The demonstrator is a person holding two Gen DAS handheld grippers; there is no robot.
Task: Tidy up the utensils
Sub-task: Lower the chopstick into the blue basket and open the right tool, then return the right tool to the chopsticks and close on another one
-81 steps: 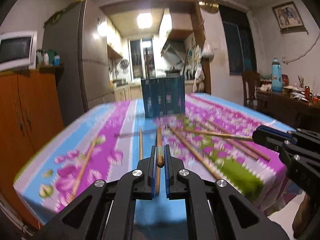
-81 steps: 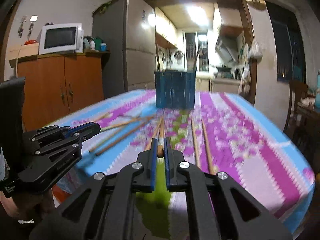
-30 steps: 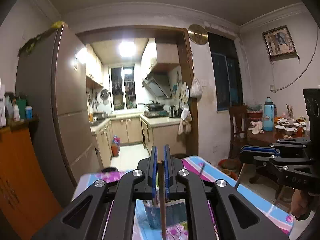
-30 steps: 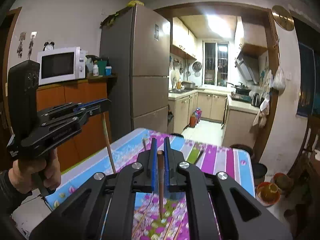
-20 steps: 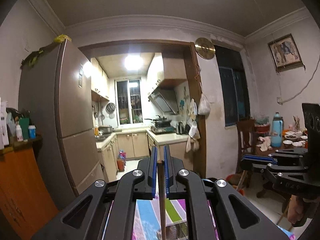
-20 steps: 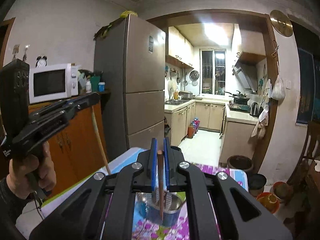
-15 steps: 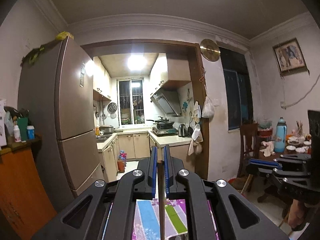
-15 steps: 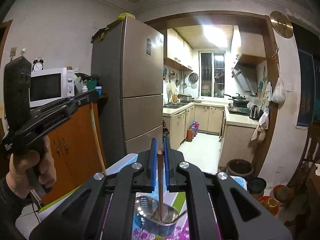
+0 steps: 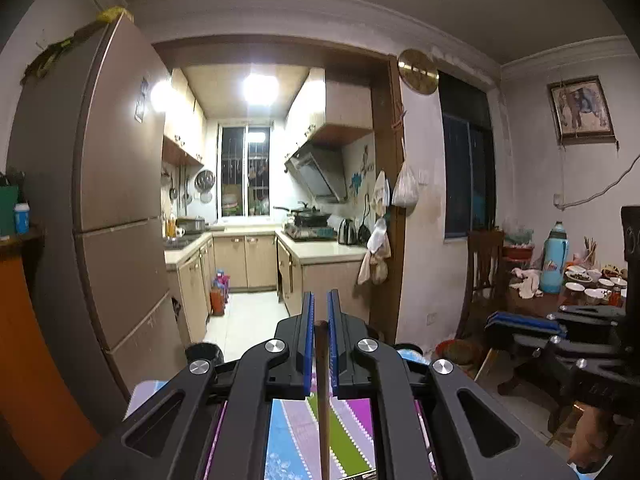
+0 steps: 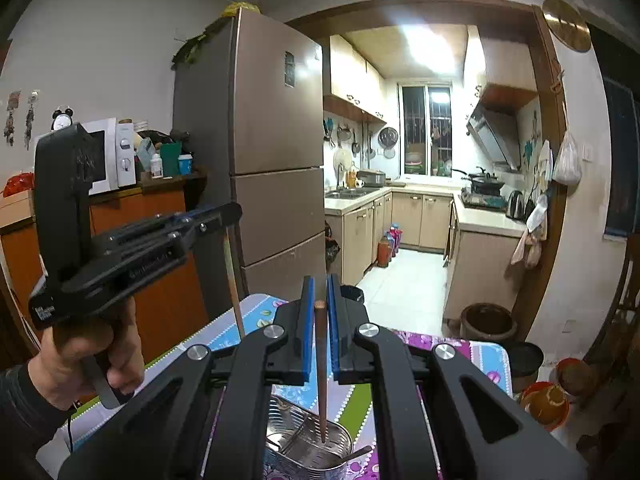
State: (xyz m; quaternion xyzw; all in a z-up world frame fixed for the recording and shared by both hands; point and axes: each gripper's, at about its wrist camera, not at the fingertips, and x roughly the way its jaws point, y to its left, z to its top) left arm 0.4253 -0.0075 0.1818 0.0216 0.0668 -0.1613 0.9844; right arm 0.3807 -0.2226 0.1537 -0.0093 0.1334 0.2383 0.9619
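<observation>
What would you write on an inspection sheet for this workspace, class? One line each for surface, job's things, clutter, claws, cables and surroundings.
Surface: table with a floral, striped cloth.
Job's things: a chopstick hanging tip-down over the metal holder; a second chopstick hanging upright over the cloth.
Clutter: nothing seen on the visible part of the table.
Claws: right claw shut on the first chopstick; left claw shut on the second.
Cables: a thin lead below the left wrist.
Surroundings: fridge, microwave, kitchen beyond, side table with thermos and bowls.
</observation>
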